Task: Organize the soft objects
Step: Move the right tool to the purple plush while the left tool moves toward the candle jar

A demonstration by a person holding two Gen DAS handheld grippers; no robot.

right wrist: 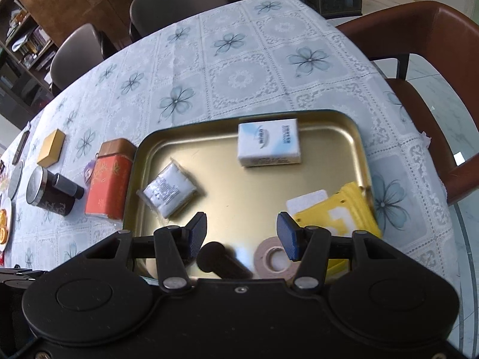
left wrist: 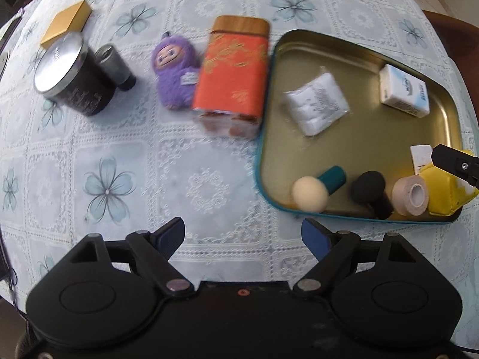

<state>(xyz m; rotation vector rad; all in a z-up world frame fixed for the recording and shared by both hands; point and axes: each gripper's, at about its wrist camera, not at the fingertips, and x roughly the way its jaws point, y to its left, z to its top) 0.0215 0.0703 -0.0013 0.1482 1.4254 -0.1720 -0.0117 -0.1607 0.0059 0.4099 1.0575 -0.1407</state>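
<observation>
A purple plush doll [left wrist: 176,74] lies on the flowered tablecloth, against an orange tin [left wrist: 233,80]. To its right a gold tray with a teal rim [left wrist: 359,143] holds a cotton pad pack [left wrist: 315,106], a tissue pack [left wrist: 404,89], a cream puff [left wrist: 310,194], a black puff [left wrist: 368,187], a tape roll [left wrist: 411,194] and a yellow pouch [left wrist: 443,197]. My left gripper [left wrist: 243,234] hangs open over bare cloth left of the tray, pointing down. My right gripper [right wrist: 242,224] stands open and empty over the tray's near end, above the black puff [right wrist: 215,257] and tape roll [right wrist: 274,258].
Left of the doll stand a dark jar with a silver lid [left wrist: 71,74], a small grey bottle [left wrist: 115,65] and a gold box [left wrist: 66,25]. A brown chair [right wrist: 434,45] and grey chairs [right wrist: 179,3] ring the table. A plate of orange slices [right wrist: 4,224] sits at the left edge.
</observation>
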